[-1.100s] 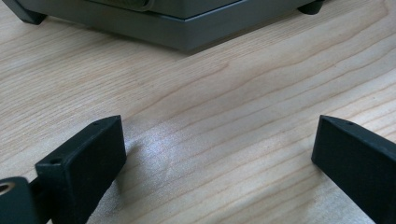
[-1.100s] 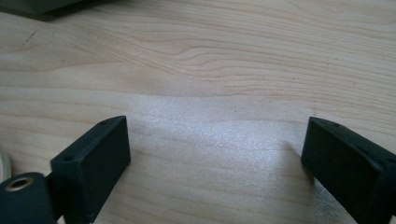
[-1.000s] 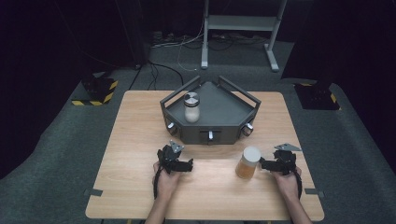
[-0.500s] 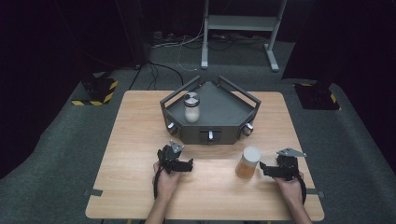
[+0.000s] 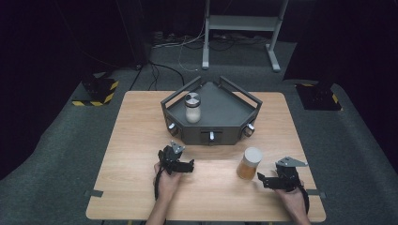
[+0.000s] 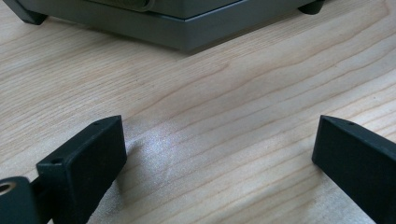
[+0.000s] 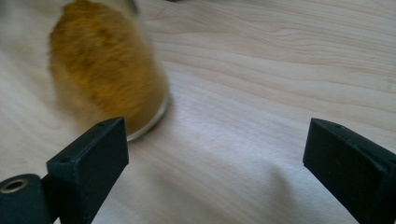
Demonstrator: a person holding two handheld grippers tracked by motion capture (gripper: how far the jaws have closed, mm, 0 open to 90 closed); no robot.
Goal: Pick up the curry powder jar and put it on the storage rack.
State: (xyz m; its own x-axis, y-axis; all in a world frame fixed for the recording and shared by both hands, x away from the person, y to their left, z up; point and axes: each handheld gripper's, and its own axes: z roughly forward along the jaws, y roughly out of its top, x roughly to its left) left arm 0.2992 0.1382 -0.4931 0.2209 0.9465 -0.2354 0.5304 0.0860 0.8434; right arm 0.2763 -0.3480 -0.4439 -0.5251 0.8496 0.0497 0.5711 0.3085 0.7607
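Looking down from the high view, the wooden surface (image 5: 141,140) carries a dark angular tray (image 5: 225,117) with a white-filled jar (image 5: 192,108) standing inside; an orange-filled jar (image 5: 249,163) stands upright on the wood in front, between the left claw (image 5: 187,166) and the right claw (image 5: 261,180). In the left gripper view, the jaws stand wide apart over bare wood, empty, facing the tray's base (image 6: 187,28). In the right gripper view, the jaws gape empty, the orange jar (image 7: 107,79) just beyond the left jaw.
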